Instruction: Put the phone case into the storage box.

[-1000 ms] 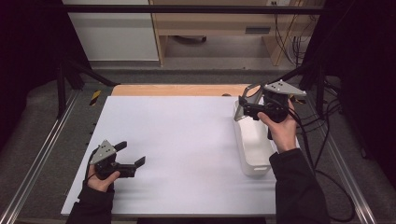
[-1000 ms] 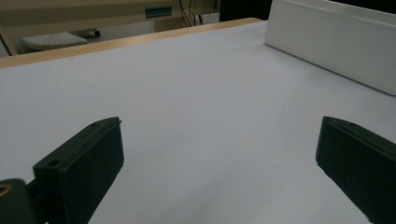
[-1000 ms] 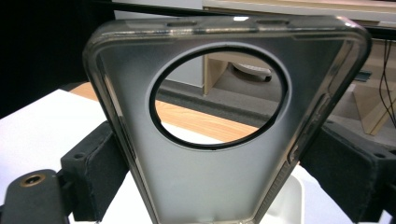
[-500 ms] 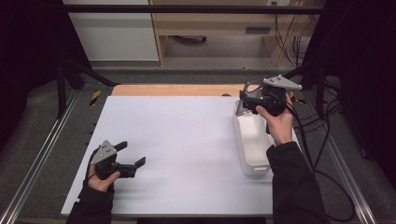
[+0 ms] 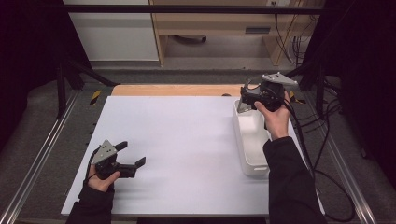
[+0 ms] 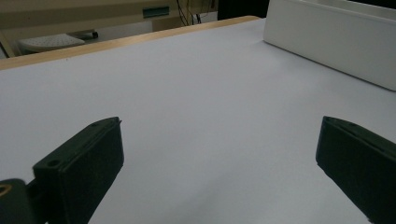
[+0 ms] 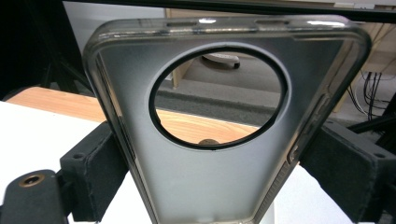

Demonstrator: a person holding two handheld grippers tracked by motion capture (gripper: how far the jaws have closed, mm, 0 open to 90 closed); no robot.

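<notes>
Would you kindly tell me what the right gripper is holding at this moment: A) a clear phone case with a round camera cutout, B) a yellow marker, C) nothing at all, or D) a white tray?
A: in the right gripper view the right gripper has its black jaws closed on the sides of a clear phone case with a large round cutout, raised above the white tray.

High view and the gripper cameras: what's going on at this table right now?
A person works with two hand-held grippers. The right gripper is shut on a clear phone case with a big round camera cutout, held up above the far end of a white bin at the right of the white table. The left gripper sits low at the near left, jaws wide open, holding nothing.
</notes>
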